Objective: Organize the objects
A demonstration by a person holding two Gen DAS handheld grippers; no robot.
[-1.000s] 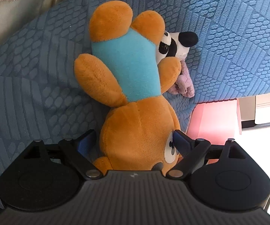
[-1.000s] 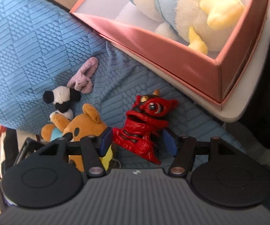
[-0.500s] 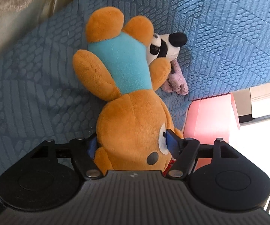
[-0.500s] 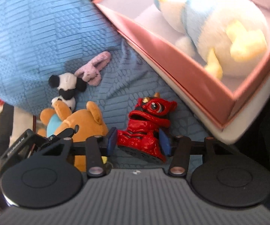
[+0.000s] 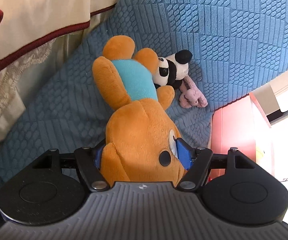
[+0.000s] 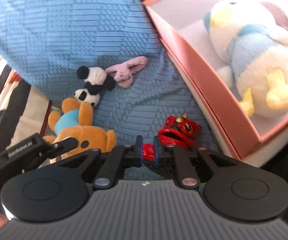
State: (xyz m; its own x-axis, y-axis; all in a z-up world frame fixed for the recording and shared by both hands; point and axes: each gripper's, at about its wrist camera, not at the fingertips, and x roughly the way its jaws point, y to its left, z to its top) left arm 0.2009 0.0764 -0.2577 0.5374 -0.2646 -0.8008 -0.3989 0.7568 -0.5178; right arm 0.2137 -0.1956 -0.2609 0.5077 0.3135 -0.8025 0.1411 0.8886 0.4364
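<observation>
The left hand-held gripper (image 5: 142,154) clamps the orange bear's (image 5: 140,132) head, its body trailing toward 11 o'clock beside the panda (image 5: 172,70). The right hand-held gripper (image 6: 147,150), jaws just closed, pinches the red lion toy (image 6: 176,132) extending toward 2 o'clock, near the pink box (image 6: 214,108).

Under me spreads a blue quilted bedspread (image 5: 234,30), stitched in patches of ovals and bars. Off to my left, in the left wrist view, a cream cloth with dark red piping (image 5: 44,20) hangs over its edge, and below that I see a pale embroidered fabric (image 5: 10,84). In the right wrist view, at the far left, there is a striped cloth in white, black and red (image 6: 2,92), too blurred for me to name.
</observation>
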